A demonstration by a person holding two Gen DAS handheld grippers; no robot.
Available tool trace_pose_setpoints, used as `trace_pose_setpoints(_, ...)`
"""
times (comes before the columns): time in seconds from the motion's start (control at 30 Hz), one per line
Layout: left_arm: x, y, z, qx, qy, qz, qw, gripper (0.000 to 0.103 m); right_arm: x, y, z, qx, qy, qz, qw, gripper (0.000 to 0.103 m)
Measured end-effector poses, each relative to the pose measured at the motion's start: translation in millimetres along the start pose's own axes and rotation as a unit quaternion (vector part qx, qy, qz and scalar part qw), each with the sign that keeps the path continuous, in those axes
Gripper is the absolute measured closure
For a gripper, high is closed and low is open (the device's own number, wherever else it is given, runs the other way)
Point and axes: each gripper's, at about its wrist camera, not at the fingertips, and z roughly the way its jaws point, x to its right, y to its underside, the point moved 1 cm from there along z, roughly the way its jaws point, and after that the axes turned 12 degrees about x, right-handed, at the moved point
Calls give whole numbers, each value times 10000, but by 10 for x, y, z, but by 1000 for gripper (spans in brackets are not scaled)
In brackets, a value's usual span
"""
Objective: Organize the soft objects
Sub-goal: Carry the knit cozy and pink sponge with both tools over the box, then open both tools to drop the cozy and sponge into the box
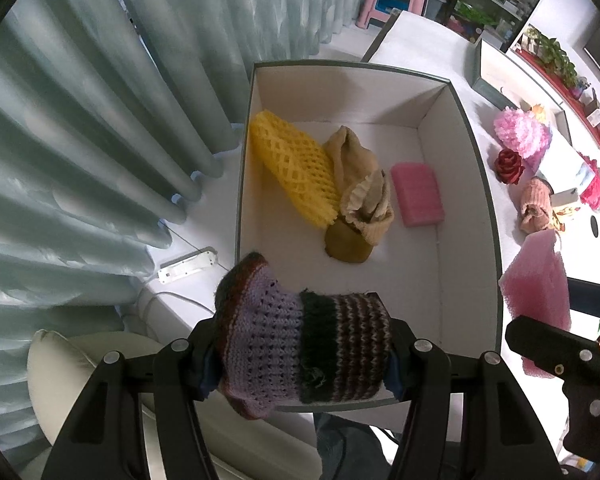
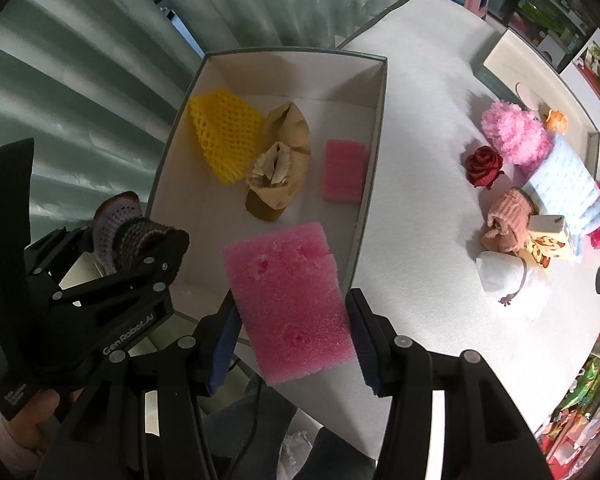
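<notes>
A striped knitted sleeve of lilac, dark green and brown wool [image 1: 300, 352] is seen clamped across the left gripper [image 1: 300, 364], its long axis running from pad to pad and its flared lilac end hanging past the left finger, above the near edge of an open white cardboard box [image 1: 480, 184]. A flat slab of pink foam [image 2: 292, 304] is gripped by its two side edges in the right gripper [image 2: 292, 344], its long axis pointing away from the camera over the box's near right corner. "GenRobot.AI" can be read in white on the left gripper's black body in the right wrist view. Already lying in the box are a yellow foam fruit net [image 1: 294, 168], a bundle of tan socks [image 1: 360, 196] and a small pink ribbed sponge [image 1: 418, 194]. A red fabric rose [image 2: 483, 166] and a fluffy pink pompom [image 2: 516, 134] are left on the white table [image 2: 420, 80], well apart from the box.
</notes>
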Motion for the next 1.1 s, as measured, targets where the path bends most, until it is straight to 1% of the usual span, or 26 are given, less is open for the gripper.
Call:
trace_pose_setpoints(0.7, 46, -37, 143, -120, 18, 80, 9999, 40, 28, 7, 160, -209, -33, 24, 9998, 47)
trace_pose_setpoints(1.1, 28, -74, 229, -191, -15, 93, 9998, 40, 51, 17, 315, -408, -95, 35, 9991, 46)
